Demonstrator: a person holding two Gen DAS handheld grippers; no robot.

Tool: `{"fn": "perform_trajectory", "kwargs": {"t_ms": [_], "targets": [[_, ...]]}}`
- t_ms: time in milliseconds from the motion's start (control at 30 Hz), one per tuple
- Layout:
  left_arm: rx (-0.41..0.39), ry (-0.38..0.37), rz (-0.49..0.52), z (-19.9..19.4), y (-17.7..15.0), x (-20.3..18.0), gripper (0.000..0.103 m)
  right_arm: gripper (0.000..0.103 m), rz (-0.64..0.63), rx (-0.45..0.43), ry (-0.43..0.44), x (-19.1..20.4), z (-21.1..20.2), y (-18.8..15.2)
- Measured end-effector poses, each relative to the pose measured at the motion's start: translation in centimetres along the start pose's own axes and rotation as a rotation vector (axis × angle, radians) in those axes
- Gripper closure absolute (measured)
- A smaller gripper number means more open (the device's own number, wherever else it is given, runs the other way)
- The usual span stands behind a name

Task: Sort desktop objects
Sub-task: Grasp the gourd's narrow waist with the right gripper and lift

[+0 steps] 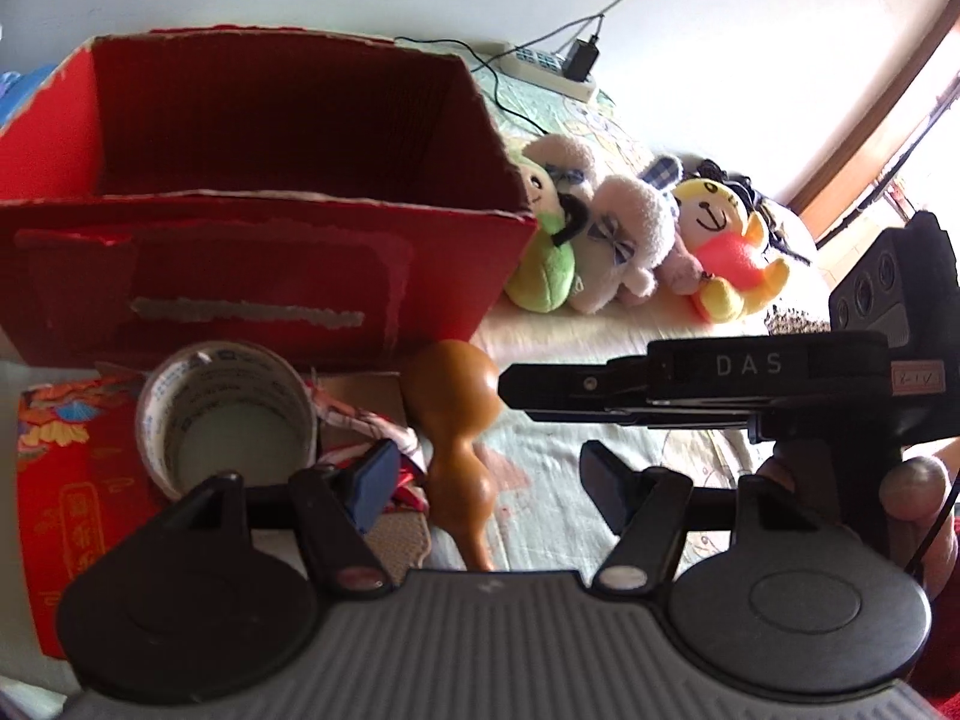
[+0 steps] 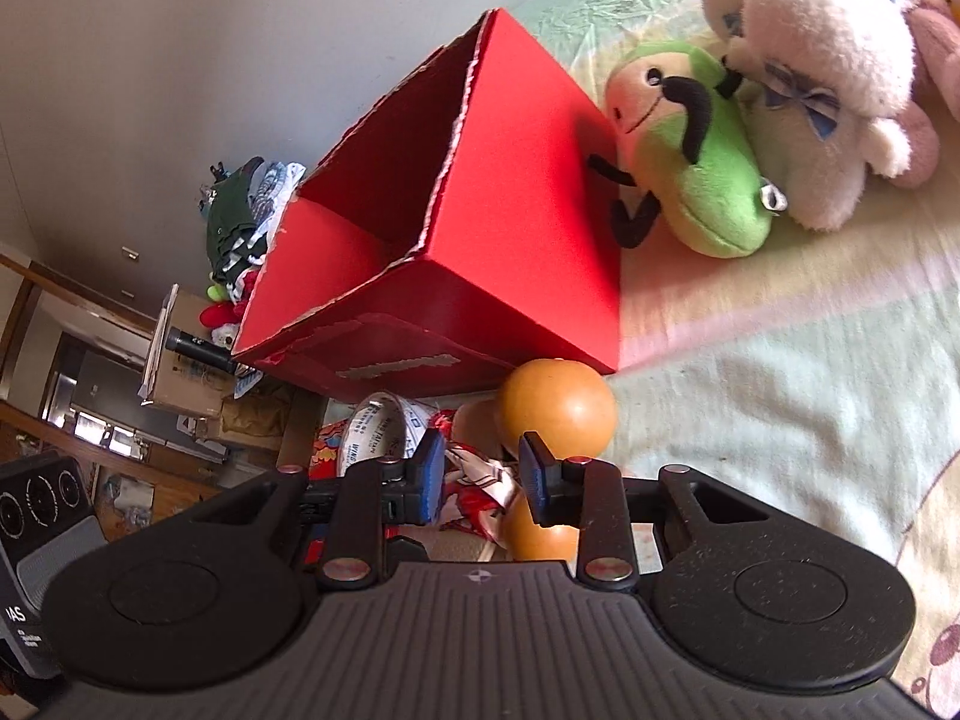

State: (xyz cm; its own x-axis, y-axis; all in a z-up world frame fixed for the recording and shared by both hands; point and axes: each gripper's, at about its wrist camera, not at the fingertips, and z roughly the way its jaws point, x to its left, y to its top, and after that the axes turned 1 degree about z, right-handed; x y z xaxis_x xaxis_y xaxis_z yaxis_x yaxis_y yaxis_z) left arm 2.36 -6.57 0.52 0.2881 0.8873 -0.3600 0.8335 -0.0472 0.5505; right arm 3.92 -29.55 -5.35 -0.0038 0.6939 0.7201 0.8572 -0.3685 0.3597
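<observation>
A brown gourd (image 1: 454,420) lies on the pale bedsheet in front of the open red cardboard box (image 1: 252,252). My left gripper (image 1: 489,483) is open, and the gourd's narrow end lies between its blue-padded fingers (image 1: 375,483) without touching them. The right gripper (image 1: 690,384) reaches in from the right, its tip by the gourd's round top. In the right wrist view my right gripper (image 2: 483,474) is open, partly closed in. The gourd (image 2: 558,408) sits just behind its right finger, and patterned cloth (image 2: 474,468) shows in the gap. A tape roll (image 1: 225,414) stands left of the gourd.
A red printed packet (image 1: 66,480) lies under the tape roll. A green plush (image 1: 543,264), a white plush (image 1: 624,240) and a yellow plush (image 1: 729,252) lean in a row right of the box. A power strip (image 1: 549,69) with cables sits at the back wall.
</observation>
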Motion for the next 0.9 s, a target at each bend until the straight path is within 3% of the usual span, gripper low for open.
{"fn": "perform_trajectory", "kwargs": {"t_ms": [367,467,733,800,900], "targets": [[-0.099,0.1,-0.168,-3.2,0.6,5.3,0.044,0.078,-0.191,0.018,0.004,4.1,3.3,0.3],[-0.092,0.088,-0.181,-3.4,0.9,6.2,0.045,0.078,-0.202,0.011,-0.036,4.1,3.5,0.3],[-0.009,-0.077,-0.008,-1.0,0.8,2.7,0.045,0.077,-0.102,0.005,-0.154,1.5,2.1,-0.6],[0.023,-0.089,0.042,0.1,0.7,1.8,0.052,0.077,-0.059,-0.003,-0.166,0.9,2.2,-0.9],[0.068,-0.125,0.072,1.4,0.6,1.3,0.053,0.076,-0.02,-0.014,-0.159,0.4,2.2,-1.1]]}}
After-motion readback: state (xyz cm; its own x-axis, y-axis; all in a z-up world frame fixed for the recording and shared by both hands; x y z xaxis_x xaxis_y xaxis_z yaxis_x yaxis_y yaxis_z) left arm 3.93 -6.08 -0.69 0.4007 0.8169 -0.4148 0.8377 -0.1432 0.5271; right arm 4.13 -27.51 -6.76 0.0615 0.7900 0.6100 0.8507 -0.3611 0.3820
